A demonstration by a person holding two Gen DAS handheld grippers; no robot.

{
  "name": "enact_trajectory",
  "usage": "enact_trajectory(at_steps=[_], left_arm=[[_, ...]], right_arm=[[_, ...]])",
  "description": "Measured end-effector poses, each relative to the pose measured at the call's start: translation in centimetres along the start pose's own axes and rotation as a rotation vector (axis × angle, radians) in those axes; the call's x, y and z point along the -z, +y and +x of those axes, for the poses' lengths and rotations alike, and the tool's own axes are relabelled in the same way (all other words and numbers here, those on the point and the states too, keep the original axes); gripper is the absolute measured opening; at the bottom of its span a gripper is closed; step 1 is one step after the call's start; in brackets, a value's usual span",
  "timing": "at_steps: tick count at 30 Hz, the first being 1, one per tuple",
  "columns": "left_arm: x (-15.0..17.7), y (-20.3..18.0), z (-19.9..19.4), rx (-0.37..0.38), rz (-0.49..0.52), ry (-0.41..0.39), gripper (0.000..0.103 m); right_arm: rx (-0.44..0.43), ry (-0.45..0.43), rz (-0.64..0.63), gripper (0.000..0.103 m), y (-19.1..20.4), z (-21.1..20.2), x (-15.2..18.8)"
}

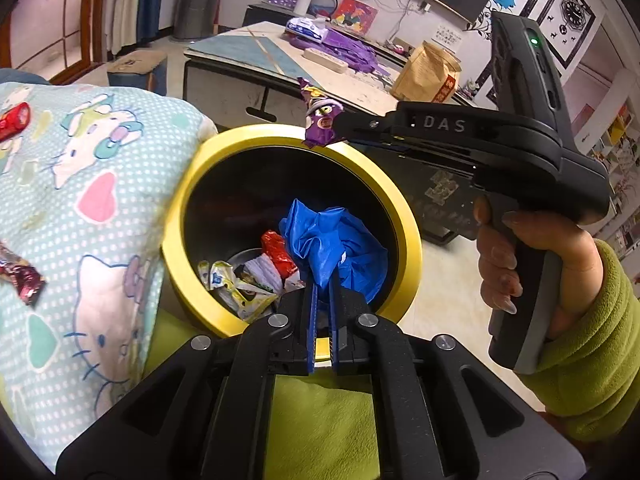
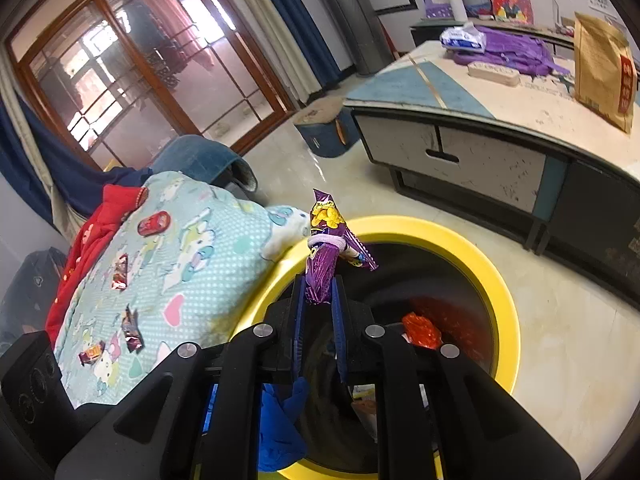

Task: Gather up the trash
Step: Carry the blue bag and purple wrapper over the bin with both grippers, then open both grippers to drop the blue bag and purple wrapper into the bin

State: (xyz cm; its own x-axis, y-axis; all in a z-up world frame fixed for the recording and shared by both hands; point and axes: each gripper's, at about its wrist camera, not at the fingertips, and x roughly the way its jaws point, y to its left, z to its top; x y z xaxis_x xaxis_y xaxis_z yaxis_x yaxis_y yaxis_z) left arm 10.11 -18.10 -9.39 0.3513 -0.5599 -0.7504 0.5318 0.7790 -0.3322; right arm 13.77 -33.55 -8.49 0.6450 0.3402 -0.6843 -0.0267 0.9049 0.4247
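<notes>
Your left gripper (image 1: 322, 300) has its jaws pinching the blue bag (image 1: 336, 244) over the yellow-rimmed bin (image 1: 188, 216). Your right gripper (image 2: 318, 292) has its jaws clamped on a purple snack wrapper (image 2: 324, 256).

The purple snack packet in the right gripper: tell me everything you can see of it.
The purple snack packet is a crinkled, glossy foil-like wrapper with yellow printing near its top, bunched at the middle by a pale band. It stands roughly upright, its lower end pinched in the shut right gripper. It hangs above the rim of the yellow-rimmed bin, touching nothing else that shows.
</notes>
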Motion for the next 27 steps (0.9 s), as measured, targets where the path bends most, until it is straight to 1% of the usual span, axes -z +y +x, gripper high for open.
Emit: enact_trajectory(at_steps=[13, 22, 24, 25, 26, 27], left_arm=[[0.0, -0.4, 2.3, 0.048, 0.016, 0.039, 0.002], [-0.3, -0.1, 3.4, 0.065, -0.005, 0.061, 0.002], [-0.3, 0.0, 3.4, 0.064, -0.007, 0.061, 0.008], [-0.4, 0.1, 3.4, 0.059, -0.012, 0.057, 0.019], [-0.4, 0.2, 3.4, 0.053, -0.018, 0.053, 0.033], [-0.4, 0.4, 3.3, 0.048, -0.025, 0.050, 0.040]], right_arm=[[0.015, 0.049, 0.071, 0.013, -2.5, 2.0, 0.5], [0.023, 0.078, 0.099, 0.015, -3.3, 3.1, 0.7], [0.024, 0.086, 0.111, 0.017, -3.5, 3.2, 0.8], [0.023, 0.091, 0.115, 0.018, -3.5, 3.3, 0.8], [0.025, 0.096, 0.121, 0.021, -3.6, 3.4, 0.9], [0.029, 0.100, 0.134, 0.028, -3.8, 3.4, 0.9]])
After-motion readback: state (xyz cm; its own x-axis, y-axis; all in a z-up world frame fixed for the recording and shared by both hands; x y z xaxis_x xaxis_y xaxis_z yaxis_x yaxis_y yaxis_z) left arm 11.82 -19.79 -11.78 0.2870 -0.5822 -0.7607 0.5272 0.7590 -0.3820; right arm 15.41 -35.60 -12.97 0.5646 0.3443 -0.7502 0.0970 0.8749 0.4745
